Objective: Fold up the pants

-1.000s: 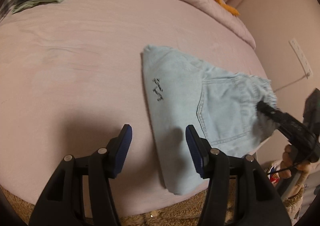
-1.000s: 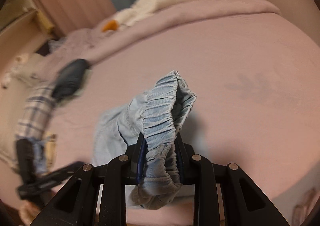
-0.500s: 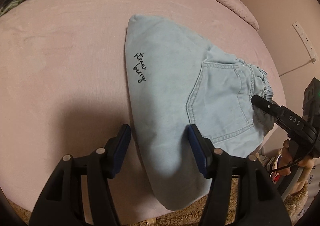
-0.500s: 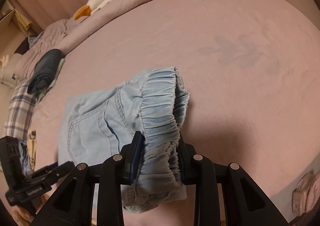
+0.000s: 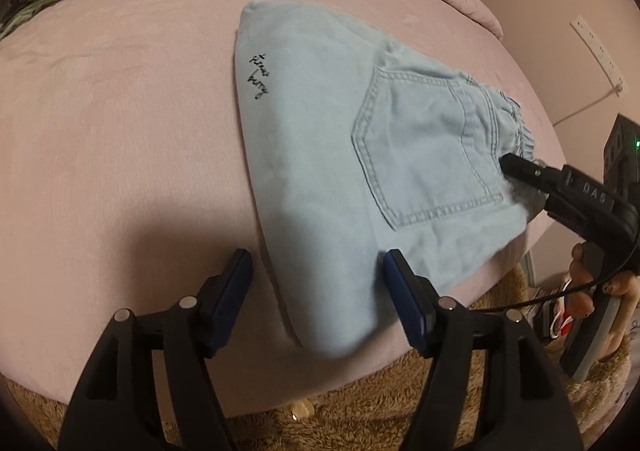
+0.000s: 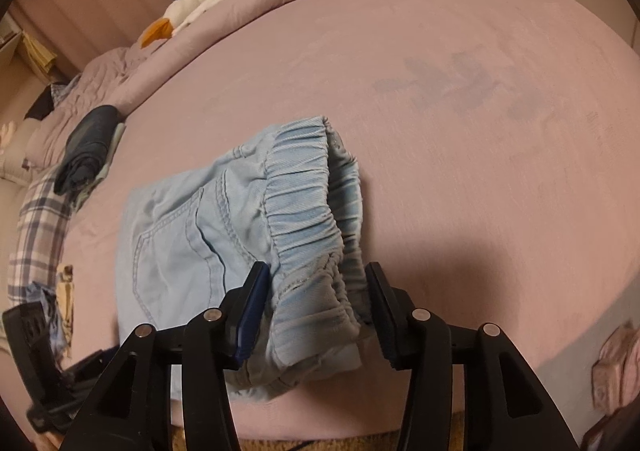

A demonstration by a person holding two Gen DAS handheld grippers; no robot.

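Left gripper (image 5: pixel 316 283) hung wide open over the folded end of the pants (image 5: pixel 360 155), gripping nothing. They lay on the bed (image 5: pixel 120 131), long axis running left to right (waistband rightmost). Right gripper (image 6: pixel 314 303) sat spread around the waistband (image 6: pixel 312 211), so nearer.

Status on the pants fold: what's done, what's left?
Done: pants lie on the bed as a compact folded bundle, pocket up. In hand: right gripper open around the waistband, apparently releasing; left gripper open, holding nothing. Left: withdraw, maybe one more fold or tidy.
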